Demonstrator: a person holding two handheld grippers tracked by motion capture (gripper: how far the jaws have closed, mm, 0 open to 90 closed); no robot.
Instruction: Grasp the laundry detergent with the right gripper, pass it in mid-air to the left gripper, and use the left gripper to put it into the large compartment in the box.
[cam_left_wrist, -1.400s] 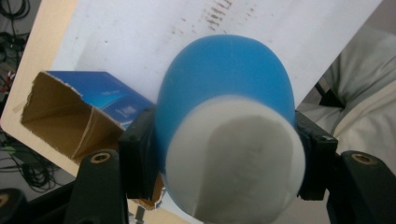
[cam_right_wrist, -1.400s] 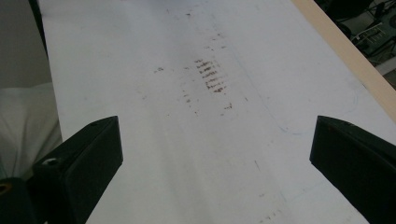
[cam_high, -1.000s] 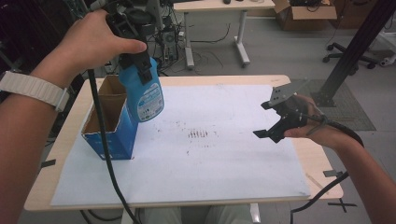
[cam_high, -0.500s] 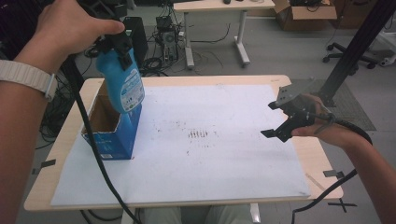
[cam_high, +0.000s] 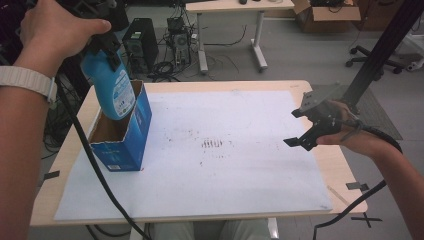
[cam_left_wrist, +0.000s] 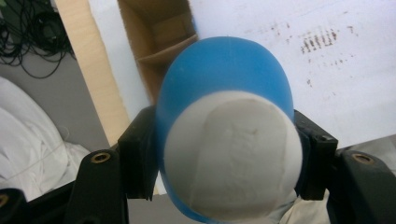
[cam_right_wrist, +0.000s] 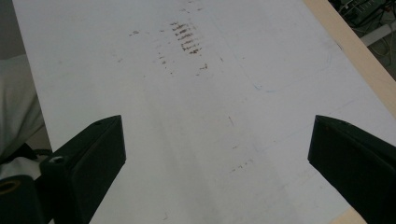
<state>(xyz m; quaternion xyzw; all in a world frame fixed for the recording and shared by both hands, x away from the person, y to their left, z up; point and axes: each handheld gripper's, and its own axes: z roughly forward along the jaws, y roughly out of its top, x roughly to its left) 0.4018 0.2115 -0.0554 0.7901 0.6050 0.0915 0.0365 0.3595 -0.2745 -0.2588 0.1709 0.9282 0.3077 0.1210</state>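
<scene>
Since the earlier frame, the left gripper (cam_high: 102, 47) carried the bottle (cam_high: 111, 87) leftward from over the sheet (cam_high: 225, 150) to above the open box (cam_high: 122, 132) at the table's (cam_high: 340, 172) left side; the right gripper (cam_high: 312, 127) barely shifted. Bottle was clamped near its cap, hanging base-down and tilted, its base at the box mouth. Right gripper stood wide and empty over the sheet's right part. Judgement: the bottle wanted righting and centring over the opening before lowering, lest its base catch the near wall. The left gripper view looked down past the bottle's white cap (cam_left_wrist: 231, 156) into the box's brown interior (cam_left_wrist: 159, 32), which the high view largely hid; the high view gave the tilt.
</scene>
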